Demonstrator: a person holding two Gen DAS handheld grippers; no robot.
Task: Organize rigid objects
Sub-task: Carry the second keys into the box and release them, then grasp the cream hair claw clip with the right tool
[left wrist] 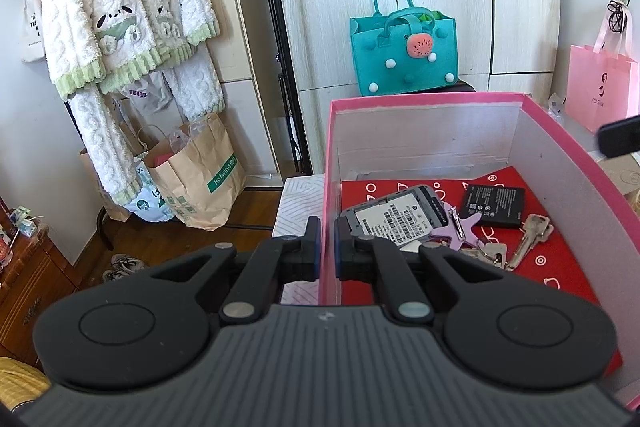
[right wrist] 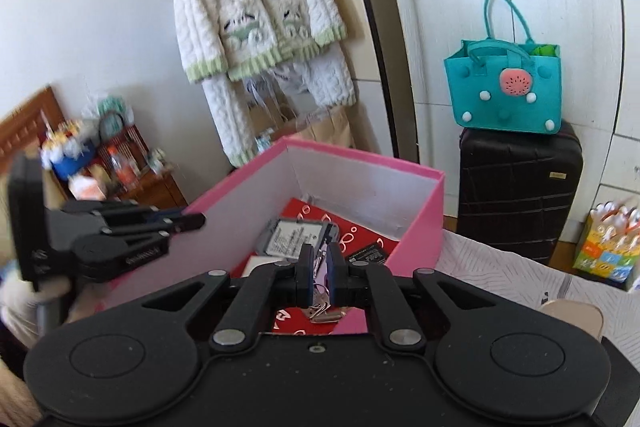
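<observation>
Left claw [left wrist: 328,247] nearest, clamped on the near left wall of the pink box [left wrist: 420,103], one pad outside, one inside, the card pinched between. Right claw [right wrist: 319,267] poised over the box's near edge, tilted down into it, jaws a narrow slit apart, nothing pinched; key ring glimpsed through the slit, lying lower down on the box floor.

Set on a white patterned cloth [left wrist: 300,195], lid off, white inside. Floor lined with a red sheet [left wrist: 560,267] printed with small white marks. On the sheet, toward the left wall, a grey phone [left wrist: 394,217] face down, back cover off, barcoded label showing. Just right of it, a flat black battery [left wrist: 496,205], near the far wall. In front of the battery, a bunch of silver keys [left wrist: 528,235] on a ring. Between phone and keys, a purple star-shaped tag [left wrist: 460,231], overlapping the phone's corner and touching the battery's edge.
</observation>
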